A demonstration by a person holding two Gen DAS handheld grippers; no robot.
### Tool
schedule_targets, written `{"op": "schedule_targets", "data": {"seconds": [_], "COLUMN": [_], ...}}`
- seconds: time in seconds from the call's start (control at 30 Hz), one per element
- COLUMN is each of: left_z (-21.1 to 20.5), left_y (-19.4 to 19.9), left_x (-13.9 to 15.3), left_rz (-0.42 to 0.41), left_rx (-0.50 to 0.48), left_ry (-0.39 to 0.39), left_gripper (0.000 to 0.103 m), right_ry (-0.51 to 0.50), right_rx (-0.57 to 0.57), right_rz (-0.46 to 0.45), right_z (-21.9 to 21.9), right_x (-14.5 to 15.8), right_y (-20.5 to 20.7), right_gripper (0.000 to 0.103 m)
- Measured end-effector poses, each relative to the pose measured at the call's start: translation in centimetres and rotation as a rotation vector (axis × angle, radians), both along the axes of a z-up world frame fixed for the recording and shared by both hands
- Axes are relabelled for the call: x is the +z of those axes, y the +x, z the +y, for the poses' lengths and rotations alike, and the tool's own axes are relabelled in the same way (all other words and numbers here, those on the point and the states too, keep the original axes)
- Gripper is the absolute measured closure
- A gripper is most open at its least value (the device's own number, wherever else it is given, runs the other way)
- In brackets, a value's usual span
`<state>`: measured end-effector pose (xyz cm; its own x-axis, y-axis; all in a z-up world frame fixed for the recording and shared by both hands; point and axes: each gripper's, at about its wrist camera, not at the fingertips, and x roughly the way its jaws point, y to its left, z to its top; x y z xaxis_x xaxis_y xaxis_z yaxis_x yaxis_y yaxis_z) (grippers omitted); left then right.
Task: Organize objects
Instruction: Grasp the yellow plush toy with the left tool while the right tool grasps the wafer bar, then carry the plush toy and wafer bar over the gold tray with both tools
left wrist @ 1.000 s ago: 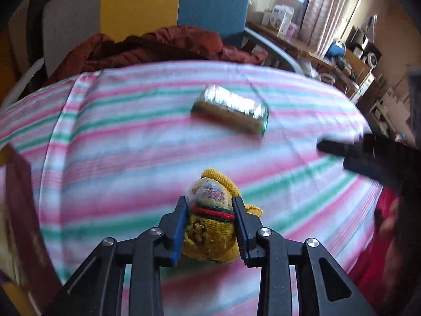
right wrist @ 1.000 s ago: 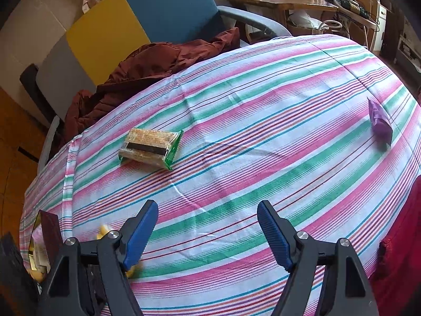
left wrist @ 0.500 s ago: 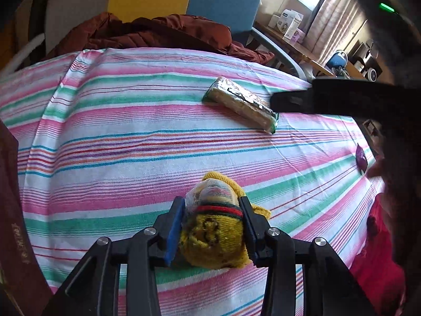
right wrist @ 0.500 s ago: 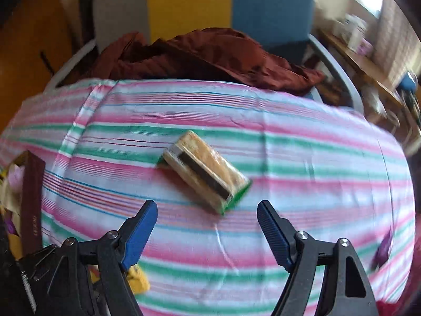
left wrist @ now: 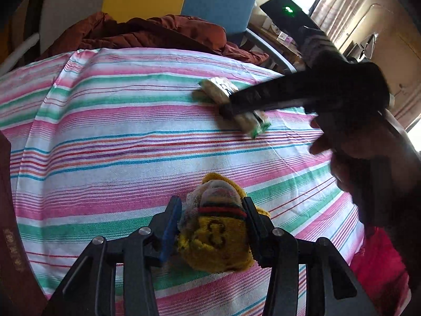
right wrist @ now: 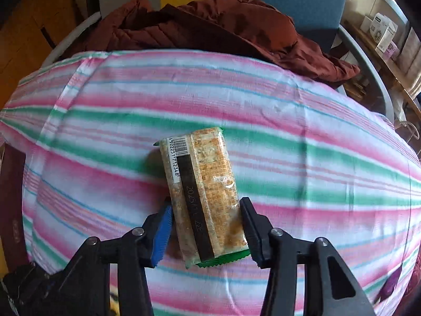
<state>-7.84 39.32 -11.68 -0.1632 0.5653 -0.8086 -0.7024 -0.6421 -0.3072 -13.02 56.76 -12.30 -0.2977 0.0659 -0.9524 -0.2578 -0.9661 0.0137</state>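
Observation:
My left gripper (left wrist: 211,210) is shut on a yellow knitted pouch (left wrist: 214,234) with a red and green band, held just above the striped tablecloth (left wrist: 105,137). A green-edged snack packet (right wrist: 204,197) lies flat on the cloth. My right gripper (right wrist: 205,218) has closed in on both long sides of the packet's near end. In the left wrist view the packet (left wrist: 248,119) lies partly behind the right gripper's dark body (left wrist: 302,92).
A rust-brown jacket (right wrist: 210,26) lies on the chair behind the table. A dark maroon box (left wrist: 10,223) stands at the left table edge. A small purple wrapper (right wrist: 389,287) lies at the right edge. Shelves with boxes (right wrist: 381,31) are at the far right.
My right gripper has swung left and moved down over the snack packet, and its jaws have closed from wide open onto the packet's sides. My left gripper still holds the pouch, hardly moved.

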Motion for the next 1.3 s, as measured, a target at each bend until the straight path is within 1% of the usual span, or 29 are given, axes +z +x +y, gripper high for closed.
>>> {"op": "schedule_targets", "data": {"seconds": [0.03, 0.13, 0.23, 0.3, 0.4, 0.43, 0.53, 0.63, 0.83, 1.0, 1.1, 1.13, 1.3], "left_z": [0.0, -0.5, -1.1, -1.6, -2.4, -2.9, -4.2, -5.5, -7.9, -9.6, -10.6, -11.0, -13.0], "left_y": [0.1, 0.4, 1.6, 2.6, 3.9, 4.2, 5.1, 5.5, 6.2, 7.0, 7.5, 7.6, 7.7], "left_x": [0.0, 0.4, 1.2, 1.6, 2.3, 2.7, 3.9, 5.1, 6.3, 6.8, 7.2, 7.4, 7.9], "left_rz": [0.003, -0.01, 0.04, 0.066, 0.11, 0.12, 0.164, 0.191, 0.224, 0.246, 0.273, 0.277, 0.289], "left_rx": [-0.001, 0.009, 0.009, 0.0, -0.006, -0.005, 0.001, 0.023, 0.075, 0.099, 0.112, 0.118, 0.156], "left_ry": [-0.001, -0.001, -0.029, -0.032, -0.038, -0.034, -0.021, -0.004, -0.003, 0.001, -0.002, -0.002, -0.005], "left_gripper": [0.057, 0.064, 0.066, 0.066, 0.066, 0.066, 0.066, 0.066, 0.066, 0.066, 0.065, 0.065, 0.065], "right_ry": [-0.002, -0.036, -0.075, -0.125, -0.154, -0.139, -0.109, -0.006, 0.069, 0.098, 0.096, 0.094, 0.088], "right_rx": [0.0, -0.011, -0.056, -0.099, -0.148, -0.16, -0.186, -0.172, -0.128, -0.116, -0.115, -0.114, -0.097], "right_rz": [-0.012, -0.034, -0.034, -0.015, 0.005, 0.031, 0.053, 0.048, 0.048, 0.054, 0.062, 0.066, 0.096], "right_z": [-0.6, -2.0, -2.9, -3.5, -4.3, -4.5, -4.7, -5.0, -5.5, -5.7, -5.6, -5.8, -6.5], "right_x": [0.1, 0.3, 0.7, 0.8, 0.2, 0.3, 0.4, 0.3, -0.2, -0.2, -0.2, 0.2, 0.8], "right_y": [0.4, 3.2, 6.0, 8.0, 9.8, 10.3, 10.7, 10.3, 9.2, 9.1, 9.0, 9.6, 9.9], "right_gripper": [0.053, 0.053, 0.053, 0.053, 0.053, 0.053, 0.053, 0.053, 0.053, 0.053, 0.053, 0.053, 0.054]}}
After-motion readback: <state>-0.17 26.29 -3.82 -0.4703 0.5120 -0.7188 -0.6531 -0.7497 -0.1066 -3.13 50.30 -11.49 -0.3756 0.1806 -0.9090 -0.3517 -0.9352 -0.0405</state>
